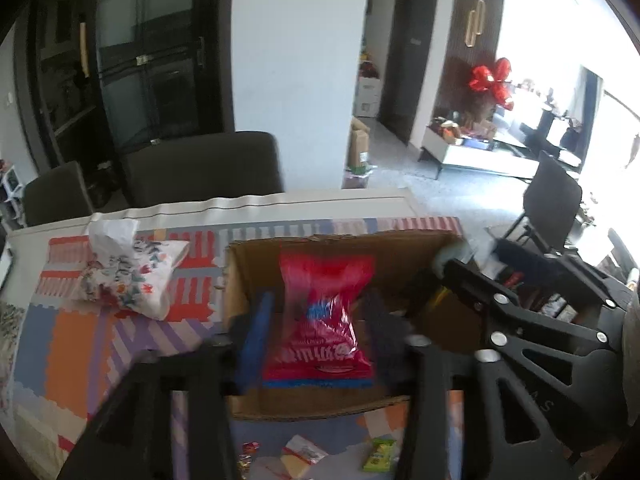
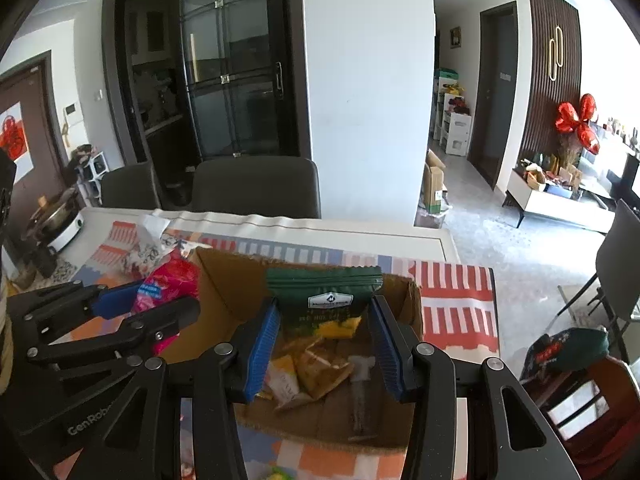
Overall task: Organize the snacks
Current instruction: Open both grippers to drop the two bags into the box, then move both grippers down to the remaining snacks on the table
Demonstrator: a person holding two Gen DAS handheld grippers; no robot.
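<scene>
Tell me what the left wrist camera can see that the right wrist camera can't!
Only the left wrist view shows a small green packet and other loose snacks on the mat before the box. Only the right wrist view shows the green pouch between the right tool's pads, yellow packets in the box, and a cooking pot. Both show the cardboard box, red snack bag, floral tissue pack and red balloons.
</scene>
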